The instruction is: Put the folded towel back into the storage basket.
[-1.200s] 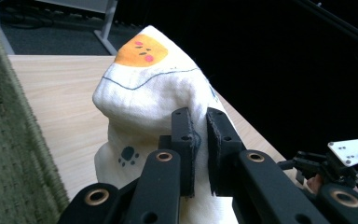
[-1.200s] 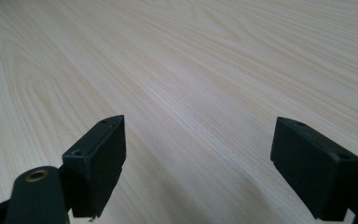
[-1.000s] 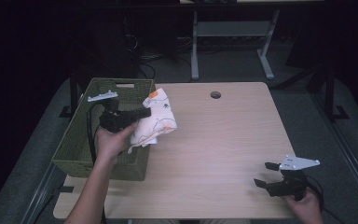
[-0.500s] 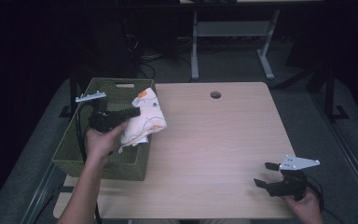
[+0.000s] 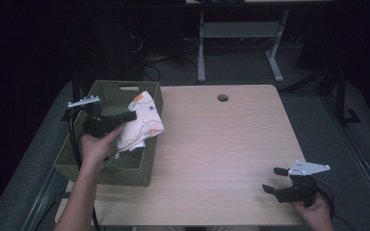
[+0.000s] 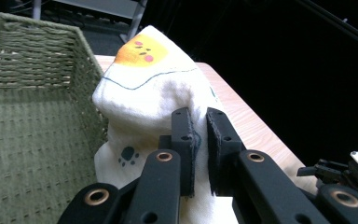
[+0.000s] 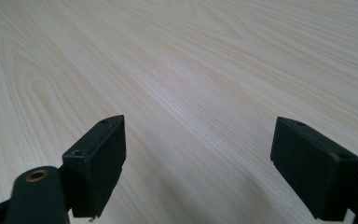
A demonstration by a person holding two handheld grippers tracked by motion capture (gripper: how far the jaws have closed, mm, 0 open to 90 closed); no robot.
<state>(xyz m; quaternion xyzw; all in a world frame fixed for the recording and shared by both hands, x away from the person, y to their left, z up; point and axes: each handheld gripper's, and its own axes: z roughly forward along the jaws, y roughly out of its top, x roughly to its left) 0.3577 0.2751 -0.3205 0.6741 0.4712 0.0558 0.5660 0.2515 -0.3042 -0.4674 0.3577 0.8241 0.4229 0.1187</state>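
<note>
A white cloth [image 5: 140,124] printed with orange patches and small paw marks hangs over the right rim of the green woven basket [image 5: 82,152]. My left gripper [image 5: 129,117] is shut on a fold of that cloth [image 6: 144,88], the two black jaws pinching the fabric between them [image 6: 200,140]. The basket's inner wall [image 6: 28,121] stands just to the left of the cloth. My right gripper [image 5: 274,180] rests low near the table's front right corner, its jaws spread wide [image 7: 198,163] with only bare wood between them.
The light wooden table [image 5: 221,144] has a round cable hole [image 5: 222,97] near its far edge. Beyond it stands a grey desk frame [image 5: 241,43] on a dark floor. The basket occupies the table's left edge.
My left gripper has carried the cloth leftward, from over the table to the basket's right rim. The right gripper has stayed put.
</note>
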